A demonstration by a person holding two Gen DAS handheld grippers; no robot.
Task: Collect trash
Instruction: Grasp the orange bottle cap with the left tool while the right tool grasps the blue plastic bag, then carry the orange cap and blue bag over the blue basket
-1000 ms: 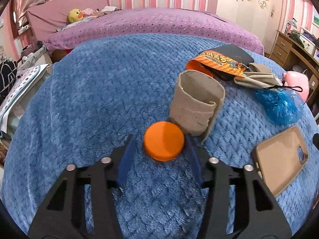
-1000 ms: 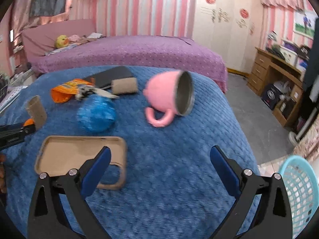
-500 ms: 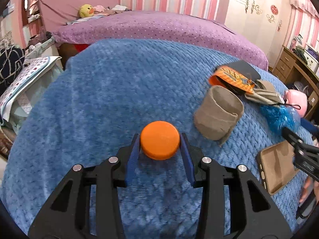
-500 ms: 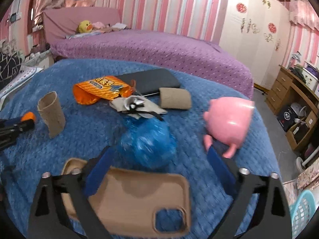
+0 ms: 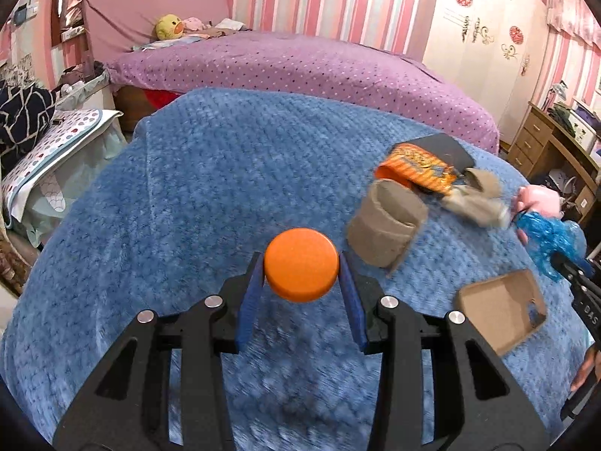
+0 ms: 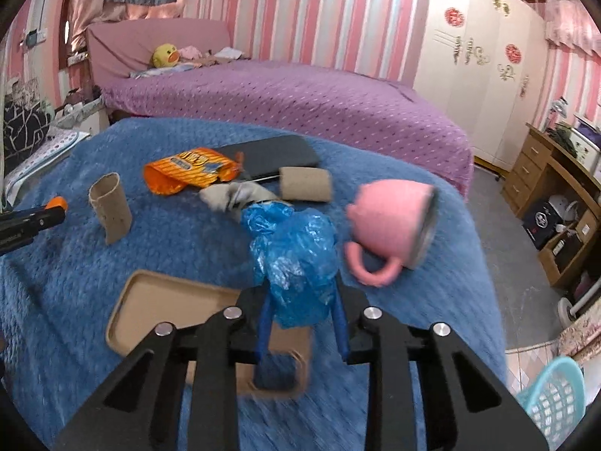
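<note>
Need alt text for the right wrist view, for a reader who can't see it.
The right tool is closing on a crumpled blue plastic bag above a blue blanket. A tan phone case lies just behind the bag, a tipped pink mug to its right, and cardboard tubes and an orange wrapper farther back.

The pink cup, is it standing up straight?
No, the pink cup lies tipped on its side on the blue blanket, its opening facing sideways and its handle down.

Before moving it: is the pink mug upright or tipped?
Tipped. The pink mug lies sideways on the blue blanket, mouth facing right.
</note>
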